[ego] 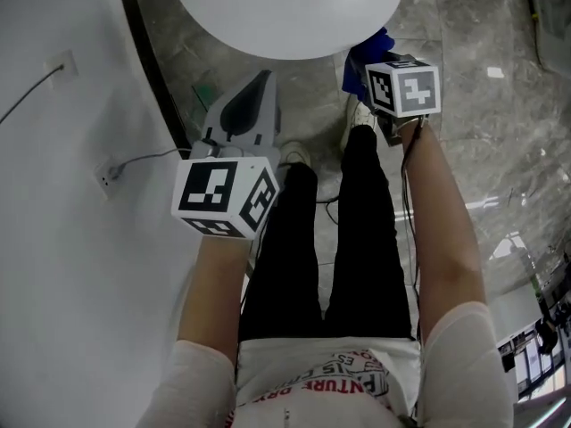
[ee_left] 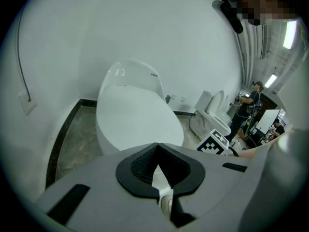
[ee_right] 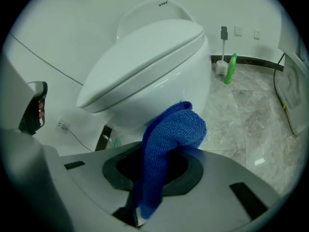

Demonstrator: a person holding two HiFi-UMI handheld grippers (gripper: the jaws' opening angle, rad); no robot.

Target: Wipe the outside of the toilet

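The white toilet (ego: 285, 7) stands in front of me with its lid down; it also fills the left gripper view as the toilet (ee_left: 135, 115) and the right gripper view as the toilet (ee_right: 154, 57). My right gripper (ee_right: 159, 173) is shut on a blue cloth (ee_right: 169, 139), whose folded end sticks out just short of the bowl's front. In the head view this cloth (ego: 376, 45) peeks out beyond the right gripper (ego: 382, 61), close to the bowl's right side. My left gripper (ego: 248, 105) hangs lower left of the bowl, and its jaws (ee_left: 157, 151) are shut with nothing in them.
A white wall (ego: 62, 239) with a socket and cable (ego: 107, 175) runs along the left. A toilet brush (ee_right: 222, 57) and a green bottle (ee_right: 231, 69) stand by the far wall. The person's legs (ego: 339, 239) stand below. More toilets (ee_left: 215, 112) and another person (ee_left: 246, 108) are to the right.
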